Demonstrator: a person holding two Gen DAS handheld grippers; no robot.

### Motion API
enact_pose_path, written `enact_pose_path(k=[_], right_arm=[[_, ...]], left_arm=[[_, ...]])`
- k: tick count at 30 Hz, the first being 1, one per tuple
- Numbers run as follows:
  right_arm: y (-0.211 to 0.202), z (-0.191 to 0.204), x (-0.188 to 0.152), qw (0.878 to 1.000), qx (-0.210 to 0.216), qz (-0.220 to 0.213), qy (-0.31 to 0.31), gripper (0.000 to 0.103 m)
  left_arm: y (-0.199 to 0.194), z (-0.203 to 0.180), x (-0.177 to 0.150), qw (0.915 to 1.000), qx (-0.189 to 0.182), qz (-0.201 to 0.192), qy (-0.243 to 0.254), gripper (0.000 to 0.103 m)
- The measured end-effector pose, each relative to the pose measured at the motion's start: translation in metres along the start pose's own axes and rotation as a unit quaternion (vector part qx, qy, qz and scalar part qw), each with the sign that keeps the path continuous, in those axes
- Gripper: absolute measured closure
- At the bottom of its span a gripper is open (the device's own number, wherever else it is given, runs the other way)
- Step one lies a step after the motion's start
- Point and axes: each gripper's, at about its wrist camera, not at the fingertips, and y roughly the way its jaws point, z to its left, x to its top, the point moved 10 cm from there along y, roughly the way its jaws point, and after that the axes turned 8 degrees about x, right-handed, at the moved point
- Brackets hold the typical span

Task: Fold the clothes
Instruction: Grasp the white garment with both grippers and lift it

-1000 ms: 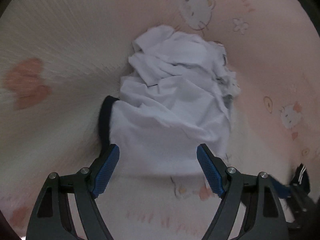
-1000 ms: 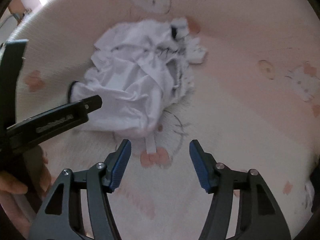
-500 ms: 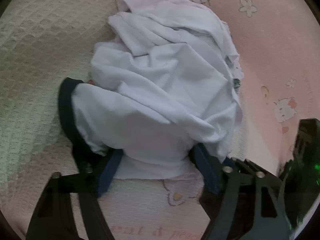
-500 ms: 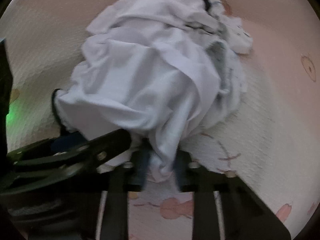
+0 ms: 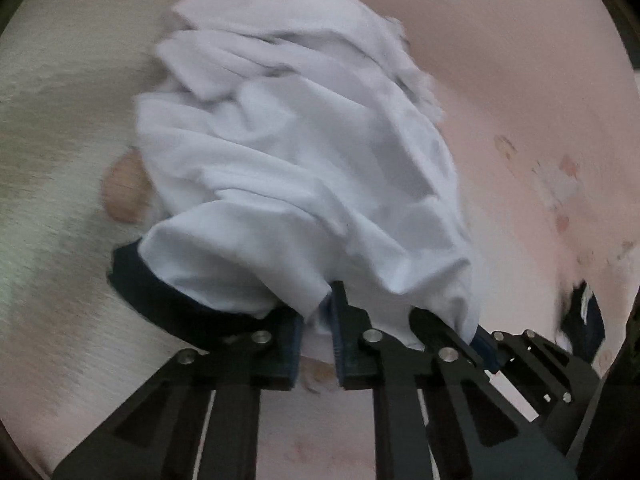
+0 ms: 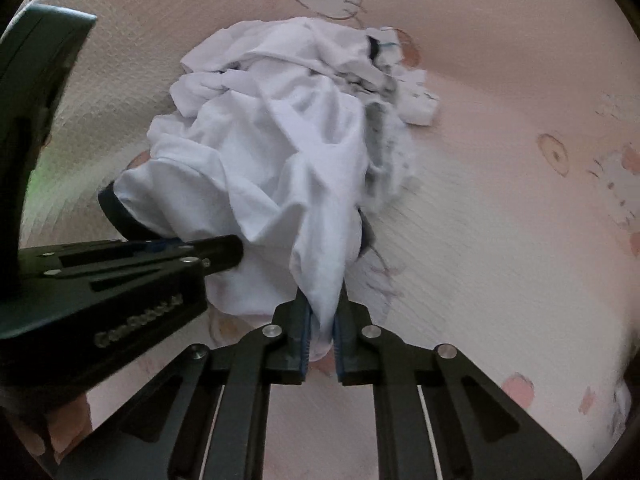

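A crumpled white garment with a dark navy trim lies heaped on the pink bed cover. My left gripper is at its near edge, jaws closing, with white fabric pinched between the pads. In the right wrist view the same garment drapes down into my right gripper, whose jaws are closing tight on a hanging fold. The left gripper grips the hem just left of it, near the navy trim. The right gripper shows beside the left one.
The cover is pink and cream with cartoon cat prints. A small dark cloth item with a white stripe lies at the right edge. A person's hand holds the left gripper at the lower left.
Both grippers came forward and down to the garment's near edge. Their jaws went from wide open to closed on white fabric. The near hem is bunched up between them.
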Motion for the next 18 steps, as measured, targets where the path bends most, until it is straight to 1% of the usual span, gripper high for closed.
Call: enact_pose_path(k=[1,3,4,5,6,7,8,9,11,14,15,17,18], right_arm=[[-0.005,-0.005,-0.008,1.0,-0.019,0.006,-0.006,0.096],[-0.016,-0.014,-0.024,0.998,-0.054,0.018,-0.016,0.096],[-0.019,-0.017,-0.041,0.998,-0.048,0.027,0.002,0.097],[-0.022,-0.021,-0.058,0.998,-0.041,0.037,0.021,0.097],[-0.025,-0.024,-0.075,0.998,-0.034,0.046,0.039,0.097],[-0.032,-0.028,-0.091,0.997,-0.027,0.047,0.056,0.097],[-0.043,-0.031,-0.107,0.996,-0.023,0.044,0.068,0.097],[-0.056,-0.034,-0.123,0.996,-0.027,0.041,0.073,0.097],[-0.08,-0.036,-0.15,0.996,-0.035,0.035,0.075,0.097],[-0.111,-0.036,-0.194,0.995,-0.038,0.035,0.081,0.097],[-0.123,-0.037,-0.212,0.995,-0.041,0.032,0.081,0.097],[-0.141,-0.055,-0.234,0.995,-0.051,0.032,0.08,0.097],[-0.146,-0.059,-0.247,0.994,-0.053,0.035,0.088,0.097]], left_arm=[[0.004,-0.011,-0.009,0.9998,-0.016,0.012,0.003,0.09],[0.016,-0.046,-0.041,0.996,-0.056,0.054,0.044,0.091],[0.019,-0.058,-0.055,0.9954,-0.046,0.051,0.067,0.091],[0.02,-0.067,-0.069,0.9947,-0.026,0.041,0.091,0.091],[0.018,-0.076,-0.082,0.9935,-0.021,0.041,0.104,0.091],[0.015,-0.084,-0.094,0.9922,-0.02,0.043,0.115,0.092],[0.012,-0.092,-0.108,0.9918,-0.034,0.048,0.113,0.093],[0.009,-0.1,-0.126,0.9911,-0.049,0.055,0.111,0.093],[0.005,-0.111,-0.159,0.9887,-0.048,0.058,0.13,0.093],[-0.005,-0.122,-0.188,0.9857,-0.067,0.072,0.137,0.093],[-0.014,-0.118,-0.2,0.984,-0.072,0.075,0.145,0.093],[-0.036,-0.104,-0.225,0.9799,-0.083,0.079,0.163,0.093],[-0.046,-0.108,-0.235,0.9778,-0.091,0.082,0.17,0.093]])
